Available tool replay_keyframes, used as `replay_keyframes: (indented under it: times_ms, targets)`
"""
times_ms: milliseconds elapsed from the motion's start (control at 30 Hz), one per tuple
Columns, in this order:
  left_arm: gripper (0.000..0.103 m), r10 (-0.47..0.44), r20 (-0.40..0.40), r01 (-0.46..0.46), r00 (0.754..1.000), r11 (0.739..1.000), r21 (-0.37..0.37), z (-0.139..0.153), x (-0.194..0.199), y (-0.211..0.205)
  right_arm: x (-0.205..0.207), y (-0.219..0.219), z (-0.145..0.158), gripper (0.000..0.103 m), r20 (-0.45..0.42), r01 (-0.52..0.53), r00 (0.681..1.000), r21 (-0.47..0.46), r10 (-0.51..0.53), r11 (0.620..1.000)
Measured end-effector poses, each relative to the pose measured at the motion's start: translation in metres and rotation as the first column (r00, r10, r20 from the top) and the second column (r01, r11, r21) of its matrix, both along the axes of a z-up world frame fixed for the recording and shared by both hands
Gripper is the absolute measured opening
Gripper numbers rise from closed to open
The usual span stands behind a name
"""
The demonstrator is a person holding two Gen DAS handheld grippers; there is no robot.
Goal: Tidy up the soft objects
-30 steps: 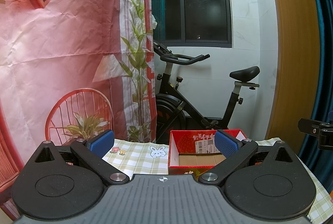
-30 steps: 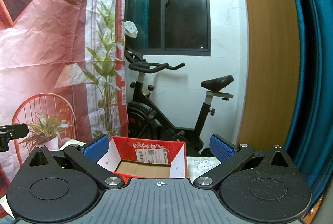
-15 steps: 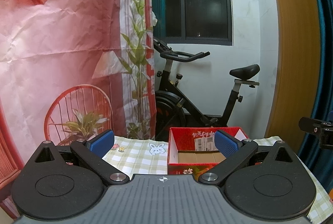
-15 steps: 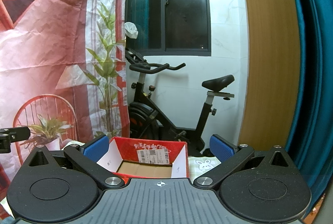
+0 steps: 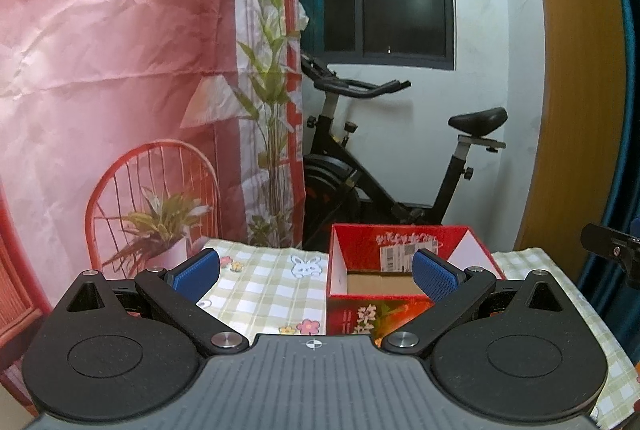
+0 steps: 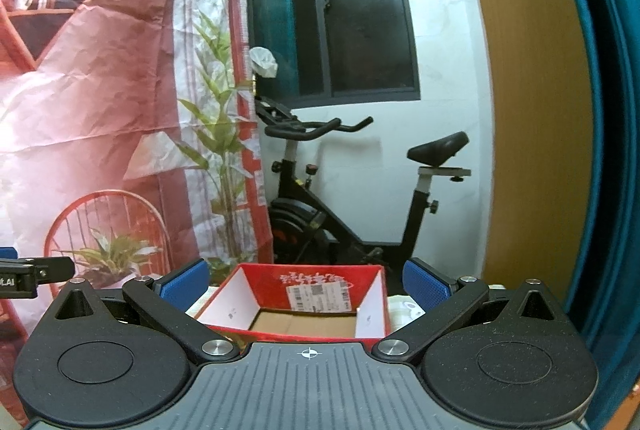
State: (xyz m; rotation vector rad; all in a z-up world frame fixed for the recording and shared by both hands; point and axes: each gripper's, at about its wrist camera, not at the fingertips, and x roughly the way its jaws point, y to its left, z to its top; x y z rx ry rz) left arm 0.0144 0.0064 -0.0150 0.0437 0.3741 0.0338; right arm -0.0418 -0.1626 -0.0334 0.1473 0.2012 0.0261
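open-topped red box (image 5: 412, 272) ahead, unobstructed

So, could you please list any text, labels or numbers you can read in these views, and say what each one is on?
"LAI": white letters on the black bar at the left edge of the right wrist view; cut off by the frame.
White script along the inner back wall of the red box: too blurred to read.
White shipping label with barcode inside the box: too small to read.
Pale characters on the box front: unreadable.
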Motion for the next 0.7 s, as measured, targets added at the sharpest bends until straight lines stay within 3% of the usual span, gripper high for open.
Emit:
replay_keyframes:
  times_ms: [233, 367, 567, 700]
  targets:
    - [0.103, -0.017, -0.118, 0.013, 0.993, 0.999, -0.029, -0.031, 0.016, 0.007, 0.006, 0.005, -0.034, 0.103, -0.003, -0.037, 0.999, -0.02, 0.037, 0.999]
    - [0.103, -0.038, -0.215, 0.025, 0.976, 0.998, -0.065, -0.059, 0.027, 0.016, 0.015, 0.012, -0.063, 0.103, -0.103, -0.073, 0.992, -0.015, 0.071, 0.997]
    - [0.103, -0.076, -0.35, 0.044, 0.934, 0.994, -0.098, -0.101, 0.036, 0.025, 0.029, 0.029, -0.104, 0.103, -0.307, -0.142, 0.943, -0.035, 0.124, 0.989]
    - [0.103, -0.098, -0.46, 0.039, 0.882, 0.99, -0.135, -0.131, 0.045, 0.029, 0.035, 0.039, -0.137, 0.103, -0.398, -0.198, 0.904, -0.062, 0.157, 0.978]
